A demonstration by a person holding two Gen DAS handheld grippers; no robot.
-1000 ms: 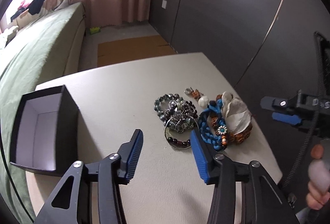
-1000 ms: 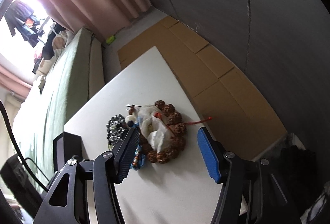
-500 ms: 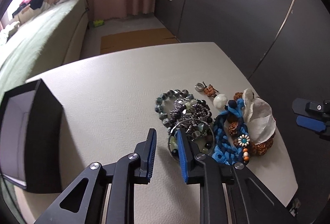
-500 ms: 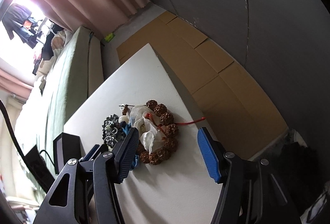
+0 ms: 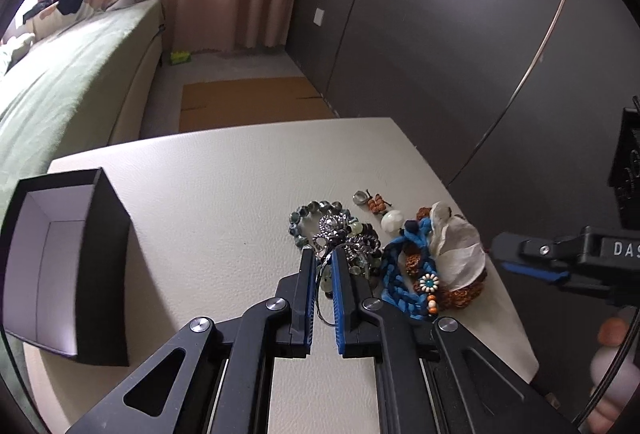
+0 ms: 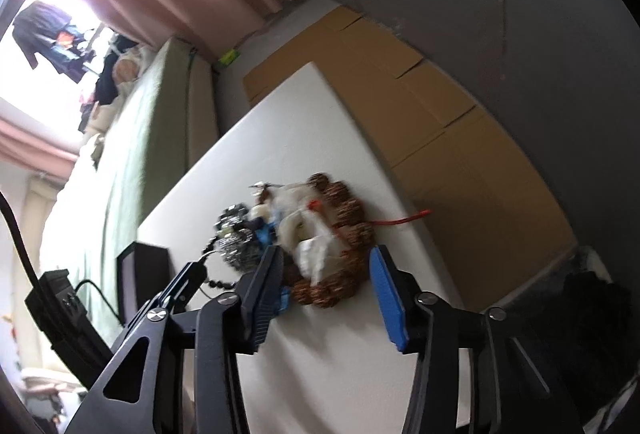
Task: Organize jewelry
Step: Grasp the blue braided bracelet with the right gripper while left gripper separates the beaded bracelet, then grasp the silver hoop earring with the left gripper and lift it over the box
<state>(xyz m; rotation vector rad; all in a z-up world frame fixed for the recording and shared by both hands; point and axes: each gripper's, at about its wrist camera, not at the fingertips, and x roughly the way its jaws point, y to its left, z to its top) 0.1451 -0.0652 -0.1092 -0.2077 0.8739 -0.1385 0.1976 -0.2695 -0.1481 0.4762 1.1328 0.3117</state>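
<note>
A pile of jewelry lies on the white table (image 5: 208,174): a dark green bead bracelet (image 5: 298,222), a silver chain cluster (image 5: 348,240), a blue braided bracelet (image 5: 400,270), and a brown bead bracelet (image 6: 340,230) around white paper (image 5: 456,250). My left gripper (image 5: 322,254) is shut on a thin wire bangle with dark beads (image 5: 326,276) at the pile's near edge. My right gripper (image 6: 324,266) is open, its fingers on either side of the brown bead bracelet, above the table. It also shows at the right of the left wrist view (image 5: 532,262).
An open black box with a white inside (image 5: 60,258) stands at the table's left; it also shows in the right wrist view (image 6: 140,274). A green sofa (image 5: 72,86) and cardboard on the floor (image 5: 252,106) lie beyond the table. A dark wall stands on the right.
My left gripper moved forward into the pile and closed from wide open onto the wire bangle. My right gripper moved closer to the brown bead bracelet and stayed open.
</note>
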